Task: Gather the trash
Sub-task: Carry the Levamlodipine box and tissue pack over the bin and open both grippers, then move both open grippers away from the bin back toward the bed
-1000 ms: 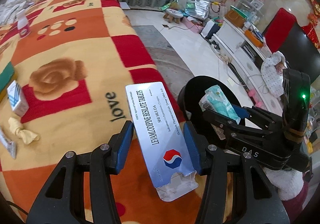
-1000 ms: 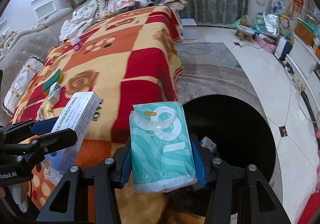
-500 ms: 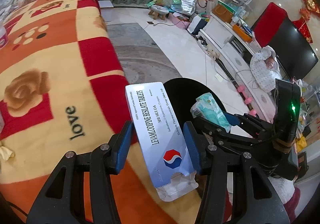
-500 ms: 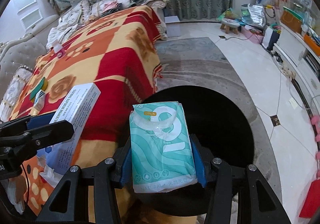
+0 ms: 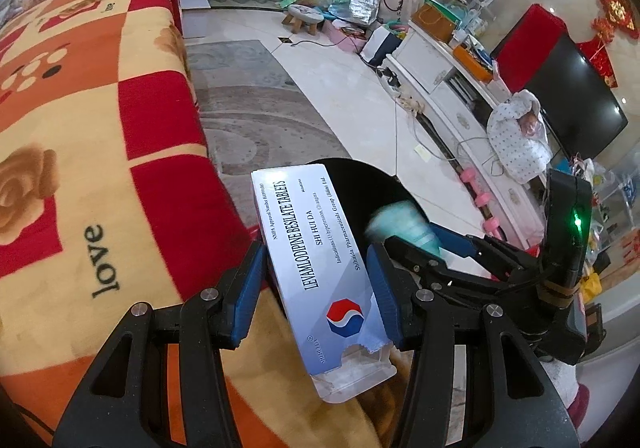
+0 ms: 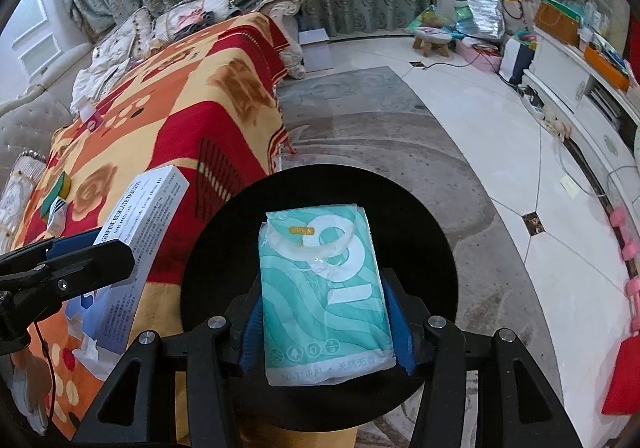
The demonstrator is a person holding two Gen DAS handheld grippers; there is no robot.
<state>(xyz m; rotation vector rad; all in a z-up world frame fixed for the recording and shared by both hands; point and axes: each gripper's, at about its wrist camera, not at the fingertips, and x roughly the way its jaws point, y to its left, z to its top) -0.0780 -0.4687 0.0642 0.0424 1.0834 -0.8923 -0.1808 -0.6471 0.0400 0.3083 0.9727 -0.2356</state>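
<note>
Black bin [image 6: 420,240] lies directly beneath right fingers [image 6: 325,322], loosening around tissue pack [image 6: 324,288]; left fingers [image 5: 316,284], clamping tablet box [image 5: 316,268], stand beside rim.

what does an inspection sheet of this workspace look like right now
surface: patterned blanket over the furniture, rug on tiled floor
job's things: tablet box and tissue pack, both held; black bin under the pack
clutter: small packets on the blanket
grippers: left gripper shut on tablet box; right gripper jaws just opening, pack between them
cables: power strip and cords by the white cabinet
surroundings: curtains, stool, TV
</note>
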